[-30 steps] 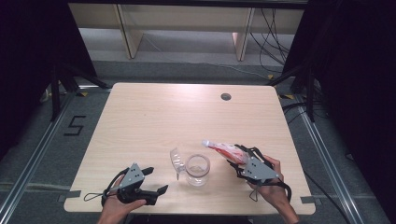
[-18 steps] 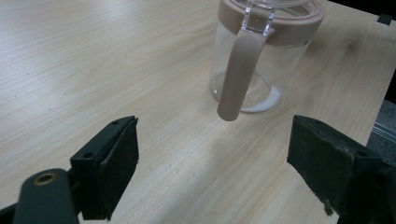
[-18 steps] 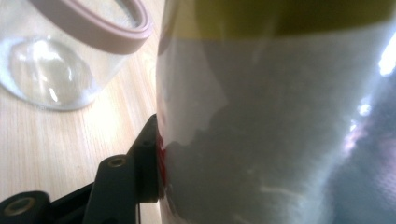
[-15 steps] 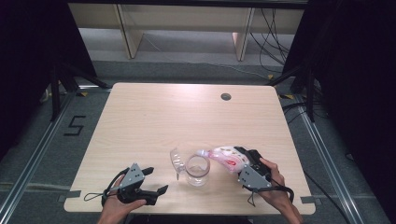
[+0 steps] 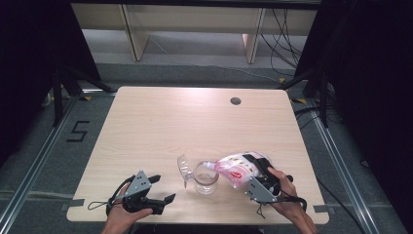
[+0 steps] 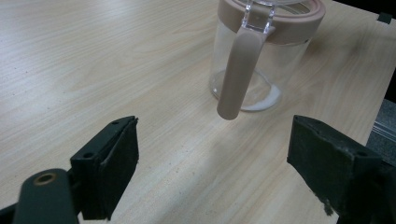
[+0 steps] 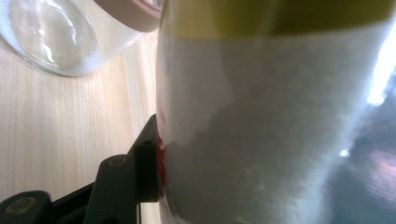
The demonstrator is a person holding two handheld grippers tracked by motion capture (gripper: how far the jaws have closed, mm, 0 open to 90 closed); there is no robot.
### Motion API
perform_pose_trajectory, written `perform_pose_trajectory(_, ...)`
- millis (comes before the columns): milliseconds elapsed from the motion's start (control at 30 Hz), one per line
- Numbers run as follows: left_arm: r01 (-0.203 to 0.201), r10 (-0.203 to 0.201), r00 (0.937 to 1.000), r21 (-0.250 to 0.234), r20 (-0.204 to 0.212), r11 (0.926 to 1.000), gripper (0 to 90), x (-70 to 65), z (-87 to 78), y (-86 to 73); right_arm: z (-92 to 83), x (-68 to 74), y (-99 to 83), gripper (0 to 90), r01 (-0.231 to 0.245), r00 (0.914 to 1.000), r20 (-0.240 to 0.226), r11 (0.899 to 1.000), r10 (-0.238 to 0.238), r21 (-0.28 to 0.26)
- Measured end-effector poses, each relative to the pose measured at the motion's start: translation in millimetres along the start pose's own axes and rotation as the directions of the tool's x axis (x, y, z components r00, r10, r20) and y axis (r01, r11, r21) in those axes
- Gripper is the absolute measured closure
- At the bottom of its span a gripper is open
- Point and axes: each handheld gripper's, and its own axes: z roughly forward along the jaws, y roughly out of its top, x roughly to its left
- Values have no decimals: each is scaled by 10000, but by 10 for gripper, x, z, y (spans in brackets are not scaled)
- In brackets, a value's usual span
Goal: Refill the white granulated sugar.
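Pale wood-grain counter [image 5: 160,126] on a grey floor with dark surrounds; a shelf unit stands beyond its far edge. At the near middle stands a clear glass jar with a pinkish-brown rim [image 5: 205,177]; its clear hinged lid [image 5: 184,167] is thrown open to the left and its clasp hangs down the front [image 6: 237,74]; a thin white deposit lies on the jar floor.

Right hand-held gripper [image 5: 258,171]: clamped on a soft pink-and-white plastic refill pouch [image 5: 237,168], tilted leftward with its clear spout at the jar mouth; in the right gripper view one black pad [image 7: 150,154] presses the pouch's side. Left hand-held gripper [image 5: 163,190]: jaws apart, nothing between them, resting near the counter's near edge, left of the jar and apart from it.

Handling assessment: the pouch is limp and slick film, its contents free to shift, so it will sag and buckle; best held across the body as now, firmly but without squeezing contents out in a rush. The jar appears rigid, breakable and light when near empty, liable to skid or tip if nudged by the spout; steady it at the body below the rim, not by the loose clasp or lid.
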Motion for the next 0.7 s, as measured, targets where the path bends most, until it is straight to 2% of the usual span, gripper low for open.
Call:
perform_pose_trajectory(33, -10, 10, 10000, -4, 1, 10000, 161, -1, 0, -1, -1, -9, 5, 459, 286, 9996, 22, 9996, -286, -13)
perform_pose_trajectory(100, -17, 17, 10000, -7, 2, 10000, 161, 0, 0, 0, -1, -4, 12, 460, 453, 9990, 51, 9990, -453, 33)
perform_pose_trajectory(133, -3, 3, 10000, -2, -1, 10000, 161, 1, 0, 1, -3, -18, 27, 460, 830, 9965, 96, 9965, -831, 97)
perform_pose_trajectory(167, -5, 5, 10000, 8, 6, 10000, 161, 2, 0, 0, -5, 6, 26, 460, 563, 9984, 82, 9982, -565, 187)
perform_pose_trajectory(233, -39, 39, 10000, 22, 16, 10000, 161, 2, 3, -2, -4, 15, 34, 460, 746, 9972, 76, 9969, -748, 231)
perform_pose_trajectory(267, 44, -44, 10000, -20, 18, 10000, 160, -3, 8, -3, -6, 13, 41, 461, 898, 9959, 89, 9956, -901, 258)
perform_pose_trajectory(300, 13, -13, 10000, -13, 33, 10000, 160, 1, 10, -3, -3, -5, 54, 461, 1317, 9912, 105, 9910, -1320, 231)
perform_pose_trajectory(333, -9, 9, 10000, 26, 34, 10000, 161, 3, 7, -3, 0, 23, 46, 461, 968, 9952, 85, 9950, -971, 240)
perform_pose_trajectory(367, -15, 15, 10000, 14, 39, 10000, 161, 2, 7, -4, -8, 22, 56, 462, 1073, 9942, 60, 9938, -1076, 295)
perform_pose_trajectory(400, -12, 12, 10000, 1, 36, 10000, 161, 2, 8, -5, -7, 0, 68, 461, 1570, 9875, 80, 9872, -1572, 287)
perform_pose_trajectory(433, -23, 23, 10000, 32, 36, 10000, 161, 3, 8, -4, -10, 19, 62, 462, 1266, 9918, 117, 9914, -1270, 320)
perform_pose_trajectory(467, -6, 5, 10000, 28, 40, 10000, 161, 3, 9, -5, -7, 7, 68, 462, 1494, 9886, 111, 9882, -1499, 325)
perform_pose_trajectory(500, -11, 11, 10000, 32, 37, 10000, 161, 3, 8, -5, -5, 28, 64, 462, 1249, 9920, 136, 9914, -1255, 378)
perform_pose_trajectory(533, -68, 68, 10000, 72, 2, 10000, 161, 7, 6, -5, -16, -4, 83, 462, 1746, 9844, 145, 9839, -1752, 372)
perform_pose_trajectory(567, -55, 54, 10000, 43, 18, 10000, 160, 4, 7, -5, -7, 24, 70, 463, 1519, 9881, 185, 9876, -1527, 399)
perform_pose_trajectory(600, -62, 62, 10000, 60, 11, 10000, 161, 6, 8, -5, -8, 19, 74, 463, 1692, 9852, 186, 9846, -1702, 438)
perform_pose_trajectory(667, -62, 62, 10000, 60, 11, 10000, 161, 5, 11, -6, -14, 27, 71, 463, 1591, 9868, 223, 9857, -1605, 557)
perform_pose_trajectory(700, -2, 2, 10000, 8, 52, 10000, 161, -2, 14, -7, -6, 16, 78, 463, 1853, 9820, 284, 9816, -1868, 462)
